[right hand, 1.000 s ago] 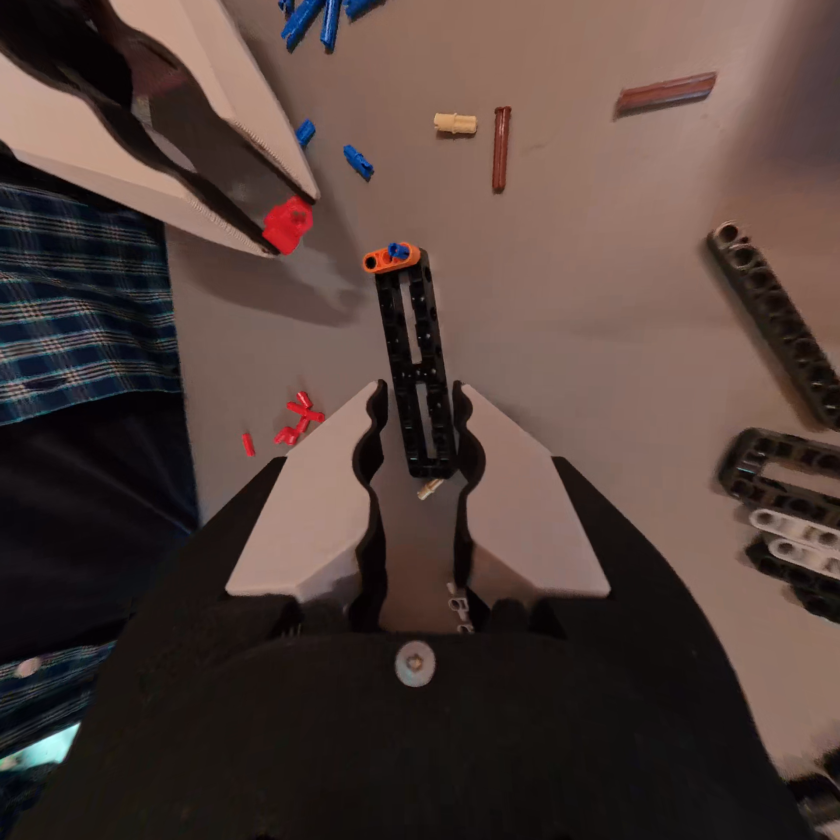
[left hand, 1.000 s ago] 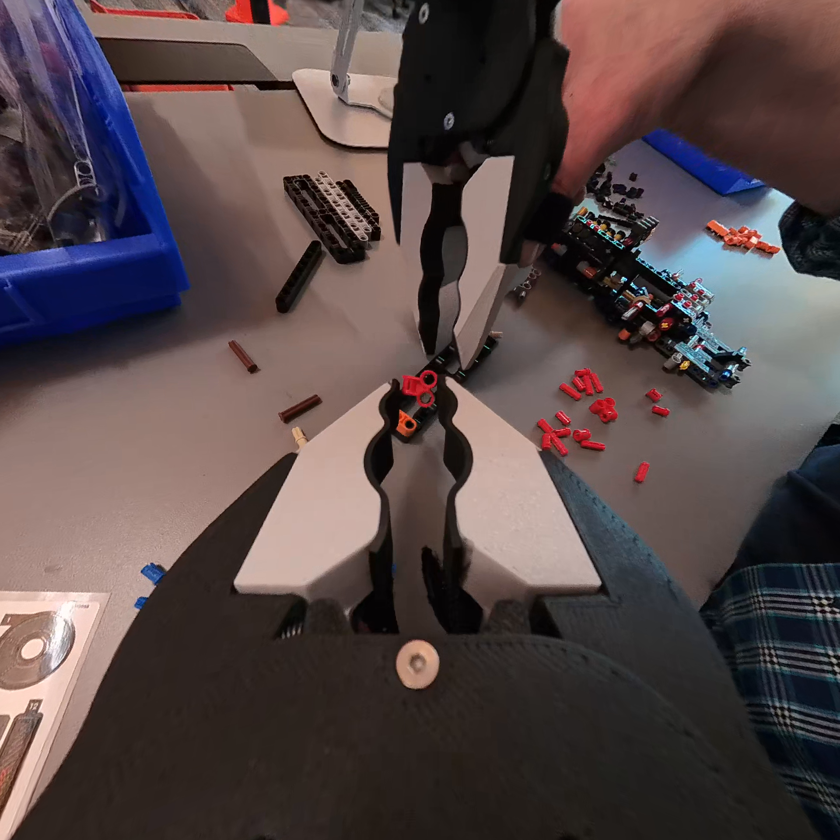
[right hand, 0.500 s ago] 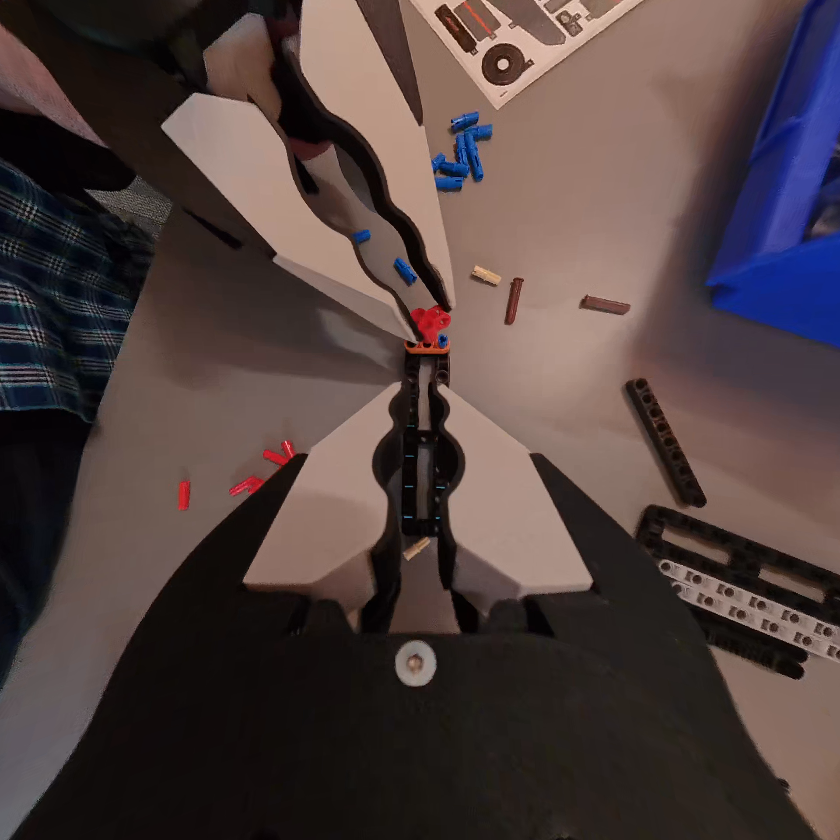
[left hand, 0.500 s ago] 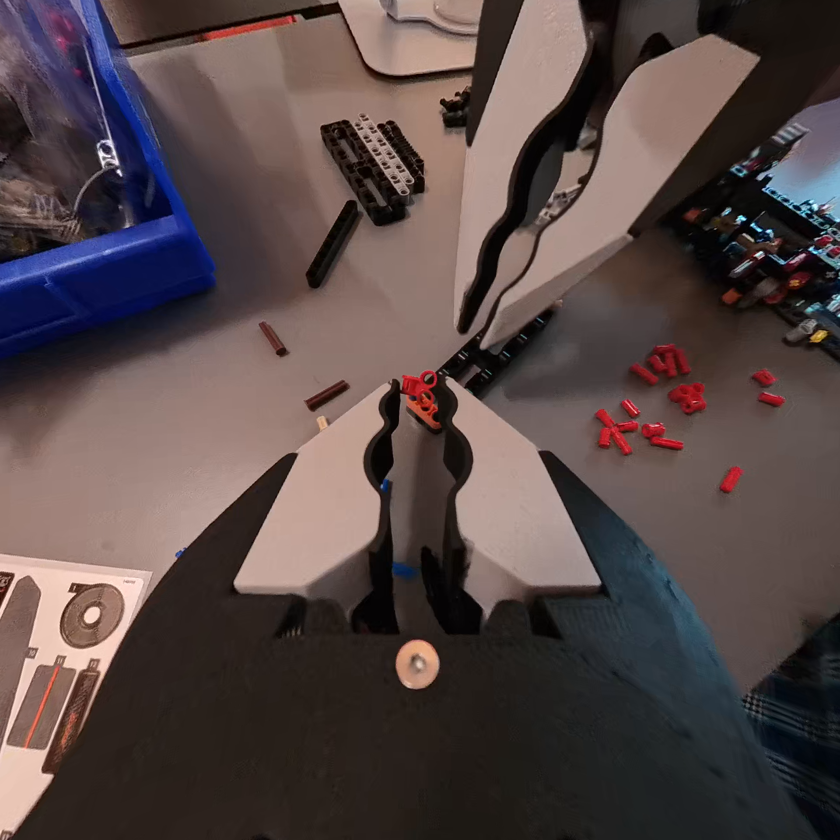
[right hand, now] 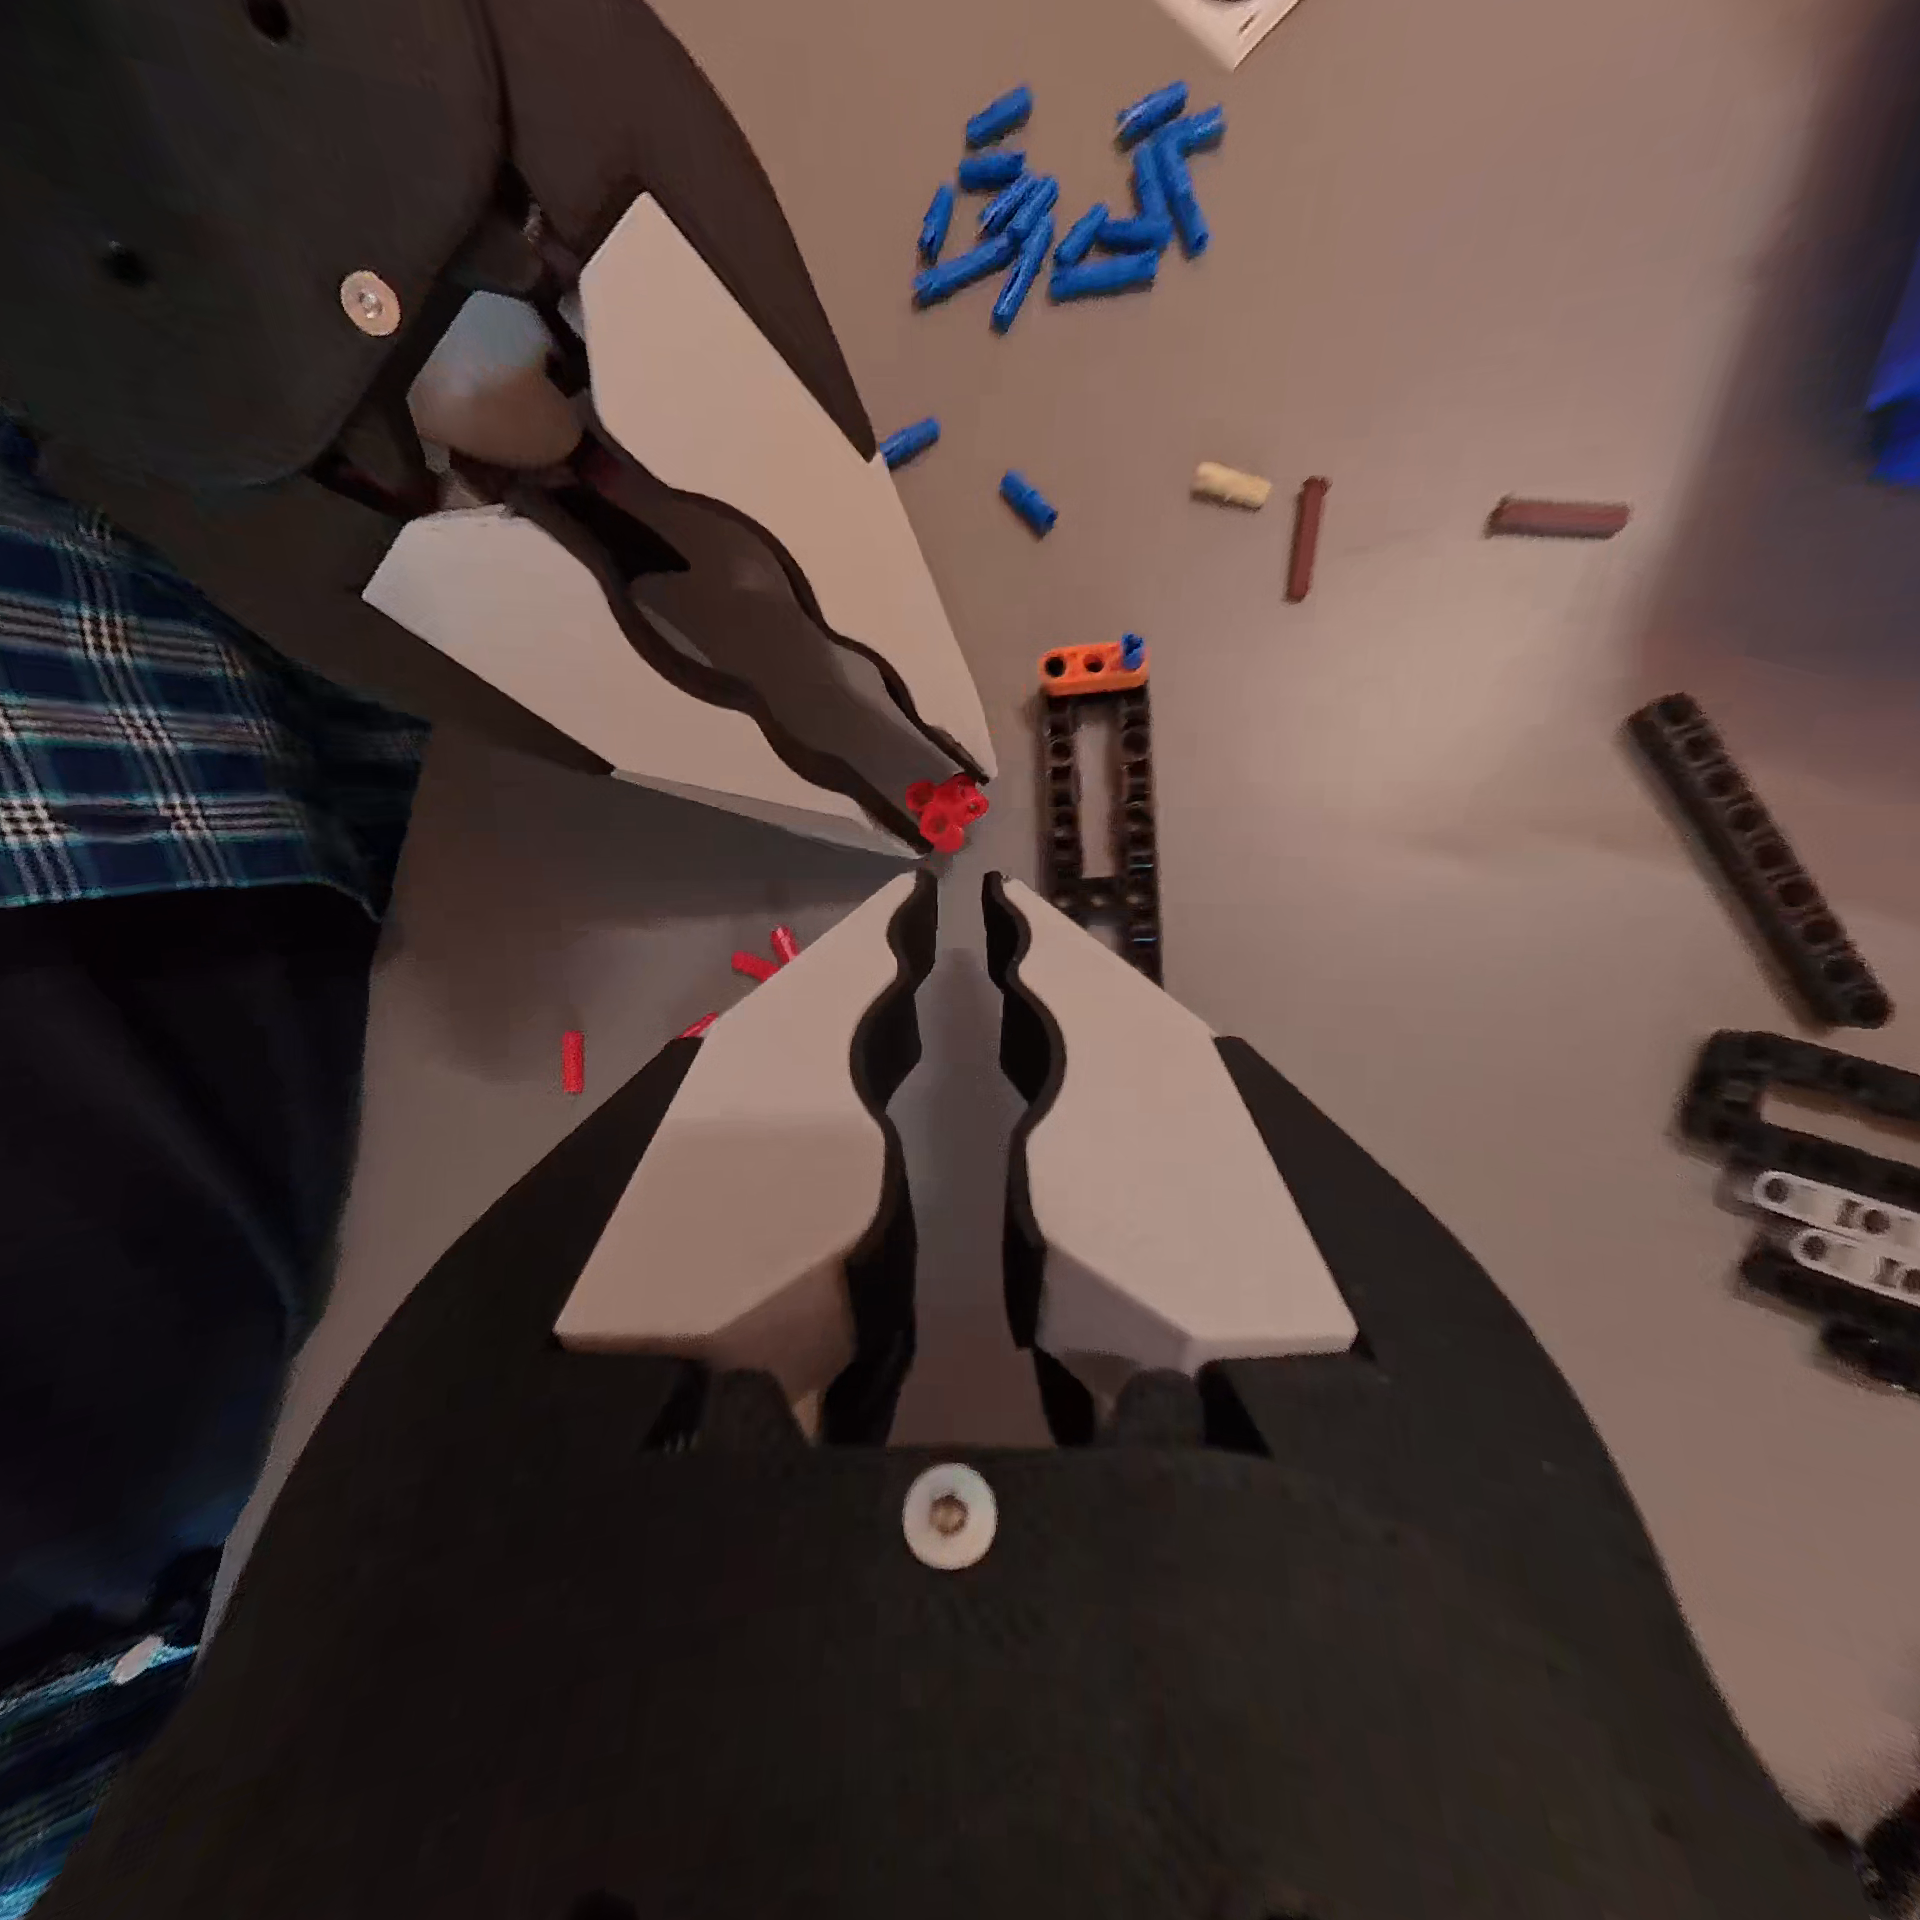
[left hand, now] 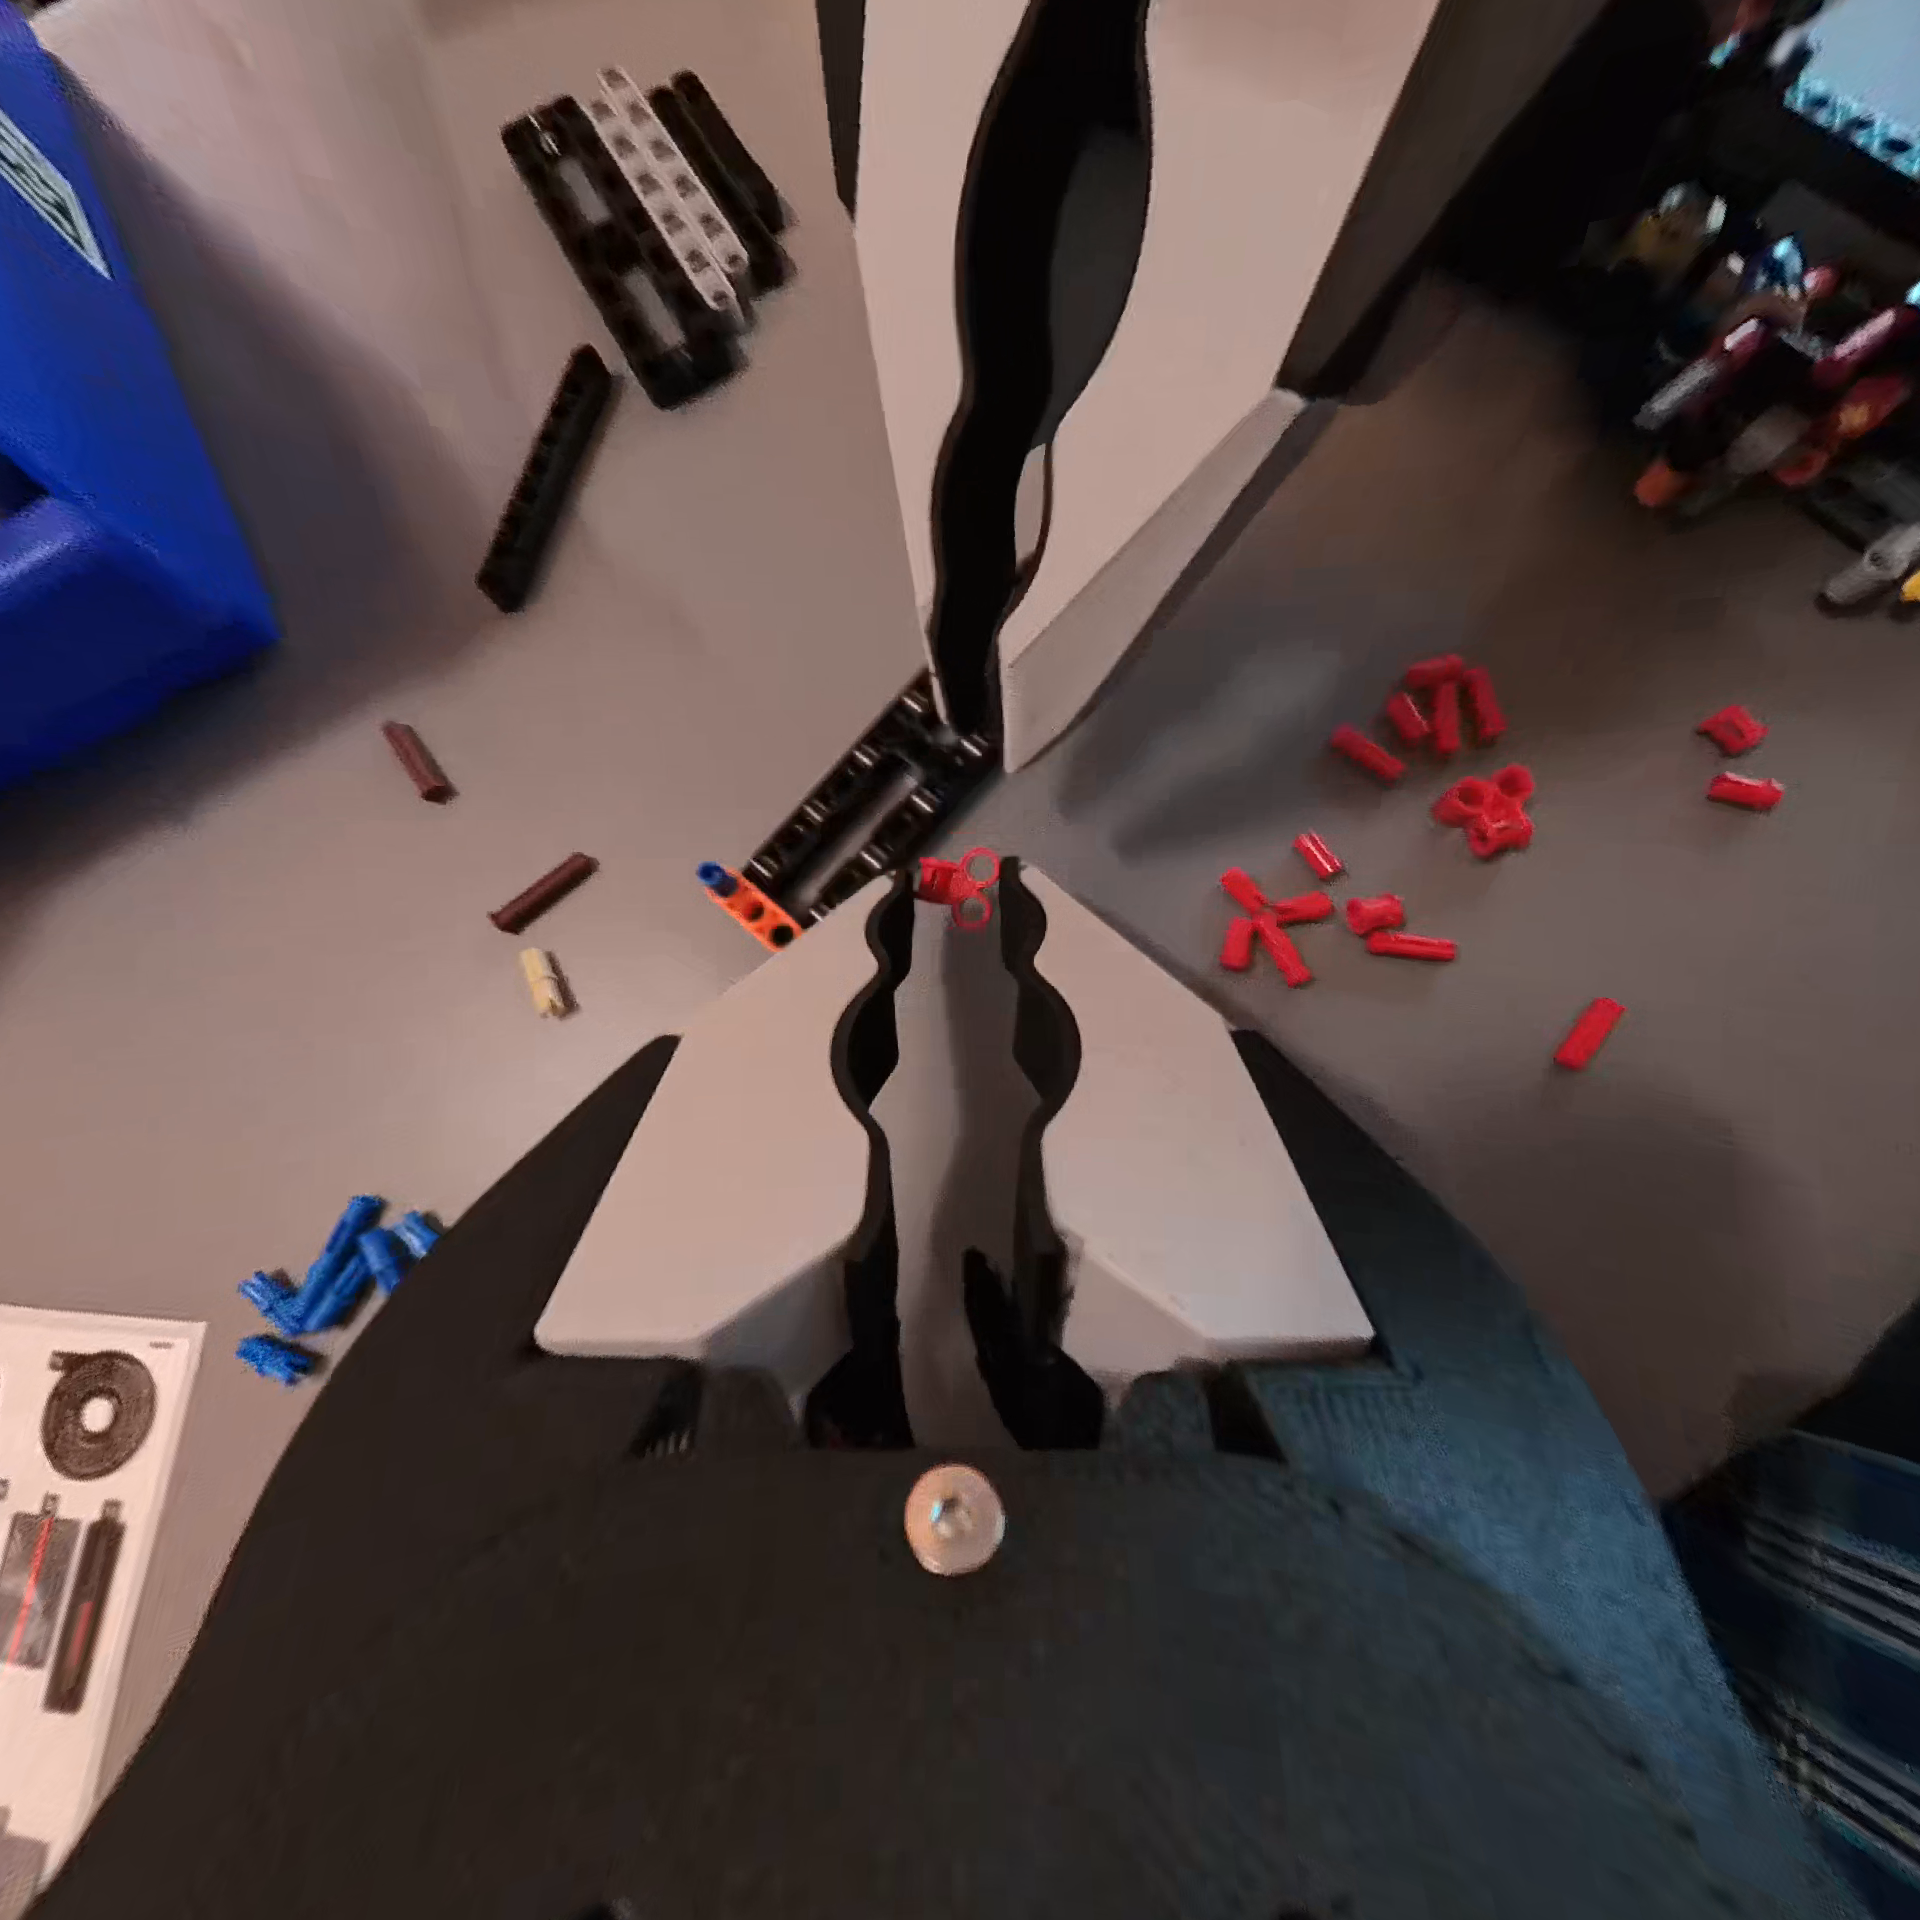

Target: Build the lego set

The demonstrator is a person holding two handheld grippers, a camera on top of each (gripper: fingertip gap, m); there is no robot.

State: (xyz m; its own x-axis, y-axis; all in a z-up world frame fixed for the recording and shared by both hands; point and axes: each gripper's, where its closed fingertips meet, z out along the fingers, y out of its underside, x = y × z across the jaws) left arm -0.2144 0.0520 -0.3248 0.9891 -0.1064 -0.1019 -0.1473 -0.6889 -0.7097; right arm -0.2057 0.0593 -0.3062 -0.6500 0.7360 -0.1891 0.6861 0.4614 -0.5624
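My left gripper (left hand: 958, 883) is shut on a small red connector (left hand: 961, 888) at its fingertips, held just above the grey table. A black rectangular frame (left hand: 852, 821) with an orange piece (left hand: 758, 912) and a blue pin on its end lies flat on the table, just left of the red connector. My right gripper (right hand: 956, 881) stands with its jaws a narrow gap apart and nothing between them. It is just left of the frame (right hand: 1096, 821) and right below the red connector (right hand: 943, 812). It comes down from above in the left wrist view (left hand: 971, 727).
A blue bin (left hand: 94, 468) is at the far left. Stacked black and white beams (left hand: 644, 229), a long black beam (left hand: 545, 478), brown axles (left hand: 540, 891), red pins (left hand: 1444, 727), blue pins (left hand: 332, 1268), a sticker sheet (left hand: 73, 1507) and a partly built model (left hand: 1787, 395) lie around. Both grippers' tips are close together, under 4 cm apart.
My right gripper let go of the black frame, which now lies on the table, and shifted left of it. My left gripper moved the red connector away from the frame's orange end.
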